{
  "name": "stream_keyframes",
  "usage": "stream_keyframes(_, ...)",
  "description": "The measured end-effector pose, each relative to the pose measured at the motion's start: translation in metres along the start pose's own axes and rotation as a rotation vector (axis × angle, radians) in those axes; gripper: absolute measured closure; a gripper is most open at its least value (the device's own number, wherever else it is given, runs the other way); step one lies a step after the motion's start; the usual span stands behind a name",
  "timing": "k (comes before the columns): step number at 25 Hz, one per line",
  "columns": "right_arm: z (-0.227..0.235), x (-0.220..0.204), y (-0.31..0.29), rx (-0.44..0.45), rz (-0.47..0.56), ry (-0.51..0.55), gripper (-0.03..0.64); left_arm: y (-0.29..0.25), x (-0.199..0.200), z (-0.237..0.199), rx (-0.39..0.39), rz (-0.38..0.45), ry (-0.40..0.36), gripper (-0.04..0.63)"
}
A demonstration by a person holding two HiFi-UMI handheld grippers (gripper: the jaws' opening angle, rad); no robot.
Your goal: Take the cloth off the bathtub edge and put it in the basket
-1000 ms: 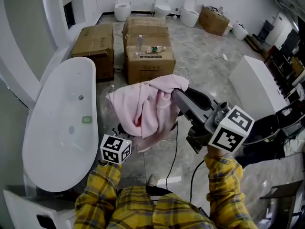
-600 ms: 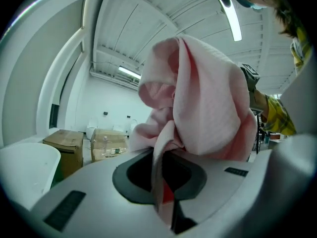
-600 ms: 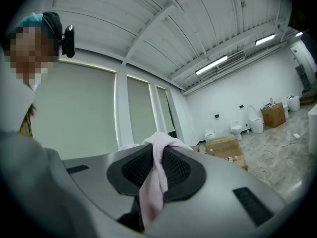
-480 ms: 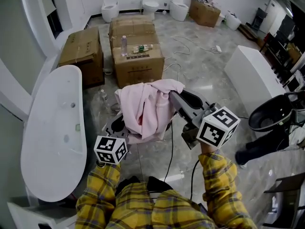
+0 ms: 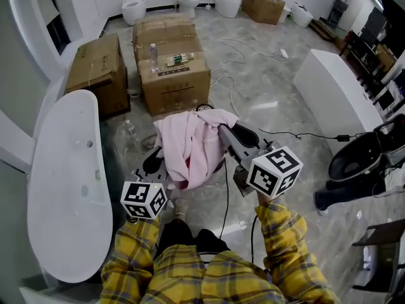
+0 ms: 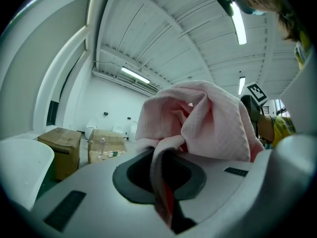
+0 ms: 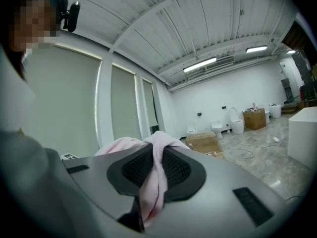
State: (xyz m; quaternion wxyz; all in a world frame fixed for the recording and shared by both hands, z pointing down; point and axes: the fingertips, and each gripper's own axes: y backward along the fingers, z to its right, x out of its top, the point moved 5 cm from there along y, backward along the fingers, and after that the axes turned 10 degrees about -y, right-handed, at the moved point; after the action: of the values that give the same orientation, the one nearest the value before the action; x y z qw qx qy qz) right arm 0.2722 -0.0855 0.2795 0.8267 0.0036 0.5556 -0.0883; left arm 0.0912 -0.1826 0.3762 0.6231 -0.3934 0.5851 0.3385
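The pink cloth [image 5: 193, 145] hangs in the air between my two grippers, clear of the white bathtub [image 5: 66, 182] at the left. My left gripper [image 5: 161, 163] is shut on the cloth's lower fold, which runs down between its dark pads [image 6: 143, 175]. My right gripper [image 5: 221, 128] is shut on the cloth's top right corner; a pink strip [image 7: 153, 182] is pinched between its ribbed pads. In the left gripper view the cloth [image 6: 208, 120] bunches above the jaws. No basket shows in any view.
Cardboard boxes [image 5: 171, 62] stand on the marble floor ahead, one with a bottle on top. A white block [image 5: 335, 100] is at the right, toilets [image 5: 134, 6] line the far wall, and a black cable [image 5: 228, 189] trails across the floor.
The view has turned to the right: the bathtub has slid left and the boxes have moved up and left. Both grippers keep the same hold on the cloth.
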Motion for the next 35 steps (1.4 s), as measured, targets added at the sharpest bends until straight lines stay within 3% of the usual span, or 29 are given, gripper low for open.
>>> stream_keyframes(11, 0.058, -0.003, -0.070, -0.151, -0.003, 0.095, 0.545, -0.094, 0.007, -0.052, -0.126, 0.039, 0.003, 0.561)
stream_keyframes(20, 0.103, -0.004, -0.108, -0.271, 0.030, 0.042, 0.545, -0.170, 0.018, -0.079, -0.246, 0.031, -0.033, 0.561)
stream_keyframes(28, 0.160, -0.032, -0.117, -0.347, -0.014, -0.018, 0.545, -0.222, -0.014, -0.071, -0.295, -0.049, -0.019, 0.561)
stream_keyframes(35, 0.221, -0.060, -0.124, -0.353, -0.074, -0.058, 0.545, -0.265, -0.060, -0.053, -0.262, -0.149, 0.025, 0.561)
